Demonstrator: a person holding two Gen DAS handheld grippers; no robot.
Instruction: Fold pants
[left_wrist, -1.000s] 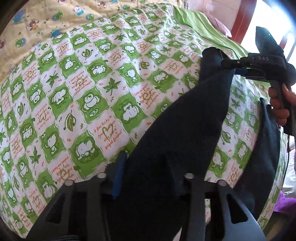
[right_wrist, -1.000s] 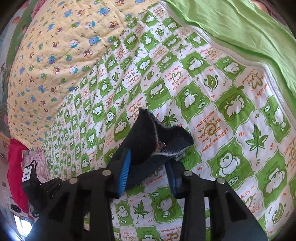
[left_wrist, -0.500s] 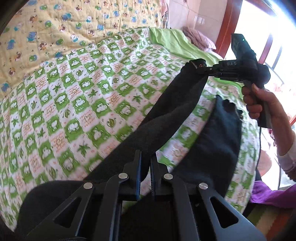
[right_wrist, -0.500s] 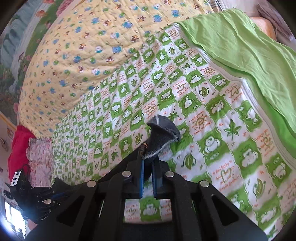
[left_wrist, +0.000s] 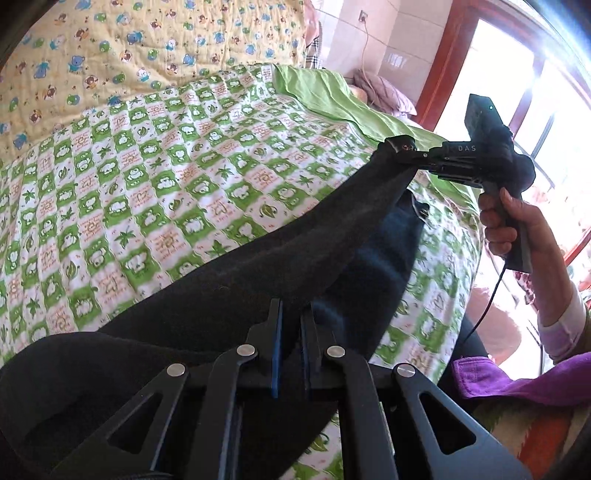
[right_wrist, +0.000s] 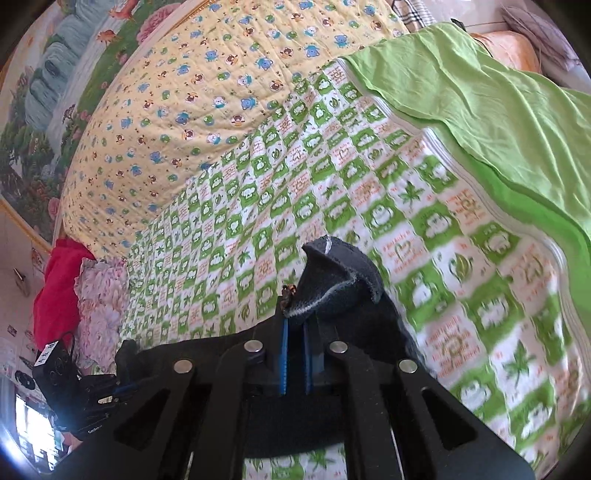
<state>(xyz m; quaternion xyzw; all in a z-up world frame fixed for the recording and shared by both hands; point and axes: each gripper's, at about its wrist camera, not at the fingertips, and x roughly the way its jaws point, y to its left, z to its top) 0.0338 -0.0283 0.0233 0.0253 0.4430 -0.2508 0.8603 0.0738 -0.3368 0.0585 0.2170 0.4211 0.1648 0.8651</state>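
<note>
Dark navy pants (left_wrist: 258, 280) hang stretched between my two grippers above the bed. My left gripper (left_wrist: 291, 314) is shut on one end of the pants, with cloth bunched around its fingers. My right gripper (left_wrist: 397, 149) shows in the left wrist view, far right, shut on the other end and held by a hand. In the right wrist view the right gripper (right_wrist: 295, 325) pinches a folded cuff of the pants (right_wrist: 336, 280), and the left gripper (right_wrist: 110, 387) shows at lower left. A second leg (left_wrist: 380, 266) hangs lower over the bed.
The bed has a green and white checked quilt (left_wrist: 166, 184), a yellow bear-print quilt (right_wrist: 203, 92) at the back and a lime green sheet (right_wrist: 498, 110) on the right. Red and floral cloth (right_wrist: 74, 295) lies at the far left. A window (left_wrist: 517, 92) stands behind the right gripper.
Both grippers closed on the pants and rose away from the quilt. The pants now hang stretched between them, higher above the bed.
</note>
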